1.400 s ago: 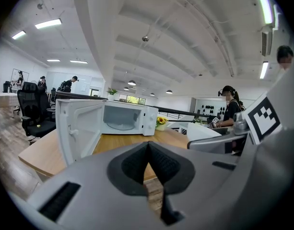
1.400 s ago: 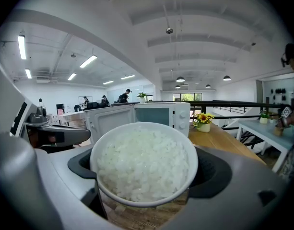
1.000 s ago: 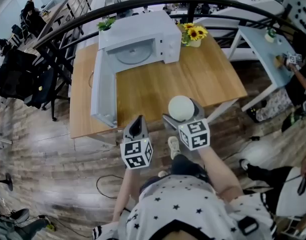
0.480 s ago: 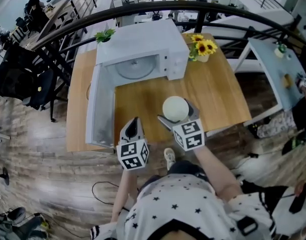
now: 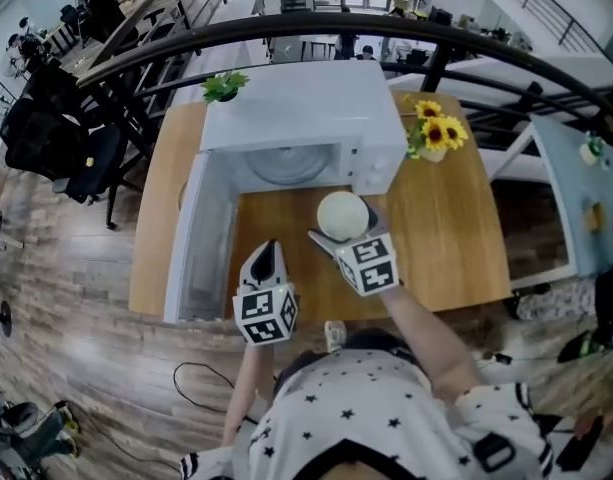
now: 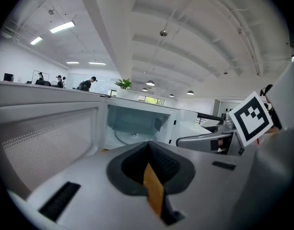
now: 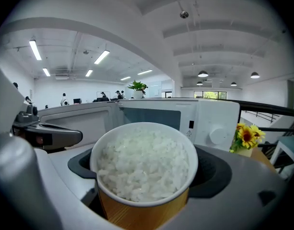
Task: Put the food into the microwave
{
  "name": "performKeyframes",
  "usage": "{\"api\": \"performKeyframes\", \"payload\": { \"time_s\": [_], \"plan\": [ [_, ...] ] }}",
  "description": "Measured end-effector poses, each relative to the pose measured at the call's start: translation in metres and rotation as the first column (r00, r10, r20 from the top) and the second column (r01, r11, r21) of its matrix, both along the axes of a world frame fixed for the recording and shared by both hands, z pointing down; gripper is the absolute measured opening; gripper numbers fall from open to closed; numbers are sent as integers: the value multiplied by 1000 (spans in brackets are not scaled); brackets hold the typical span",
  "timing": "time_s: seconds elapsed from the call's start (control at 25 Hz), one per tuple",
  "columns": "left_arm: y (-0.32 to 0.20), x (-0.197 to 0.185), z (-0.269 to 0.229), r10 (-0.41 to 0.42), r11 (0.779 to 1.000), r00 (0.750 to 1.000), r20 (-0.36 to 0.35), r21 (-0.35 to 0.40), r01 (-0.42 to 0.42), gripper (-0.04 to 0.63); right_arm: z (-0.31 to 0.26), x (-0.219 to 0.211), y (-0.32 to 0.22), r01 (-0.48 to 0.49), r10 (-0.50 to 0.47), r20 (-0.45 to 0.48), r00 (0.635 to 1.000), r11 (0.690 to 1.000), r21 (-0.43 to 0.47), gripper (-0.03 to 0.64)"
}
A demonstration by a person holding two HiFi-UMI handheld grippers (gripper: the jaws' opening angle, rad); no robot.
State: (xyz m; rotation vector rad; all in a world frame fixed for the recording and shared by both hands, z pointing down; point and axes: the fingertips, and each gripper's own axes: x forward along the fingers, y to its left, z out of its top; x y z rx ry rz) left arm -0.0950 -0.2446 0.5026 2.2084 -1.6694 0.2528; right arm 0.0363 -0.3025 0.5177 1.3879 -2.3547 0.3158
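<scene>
1. A round bowl with a white rim and golden-brown wall (image 7: 143, 176), filled with white rice, is clamped between the jaws of the right tongs (image 5: 343, 226). One jaw presses on each side of the wall, and the rice surface is level.
2. In the head view the bowl is held above the light wooden tabletop (image 5: 441, 233), just in front of the open cavity of the white box-shaped microwave (image 5: 296, 108). It is outside the opening, toward the side with the control panel.
3. The hinged white microwave door (image 5: 198, 243) is swung fully open to the left. The round glass turntable (image 5: 286, 165) is seen inside the cavity.
4. The left tongs (image 5: 267, 256) are held to the left of the bowl and apart from it, beside the open door. In the left gripper view their jaws are seen drawn together with nothing gripped, and they are aimed toward the cavity.
5. A small vase of yellow sunflowers (image 5: 437, 134) stands on the tabletop to the right of the microwave. A green potted plant (image 5: 224, 86) is seen at the microwave's rear left corner.
</scene>
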Motion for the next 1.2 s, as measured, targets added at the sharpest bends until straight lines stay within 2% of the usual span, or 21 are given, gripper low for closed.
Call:
{"api": "performKeyframes", "payload": {
  "time_s": [0.44, 1.2],
  "plan": [
    [-39, -1, 20, -78, 996, 997, 6, -35, 78, 5, 31, -38, -80, 99, -100, -4, 995, 992, -74, 543],
    [-62, -25, 44, -152, 986, 988, -18, -74, 150, 5, 94, -96, -194, 101, -120, -79, 990, 972, -212, 543]
  ]
}}
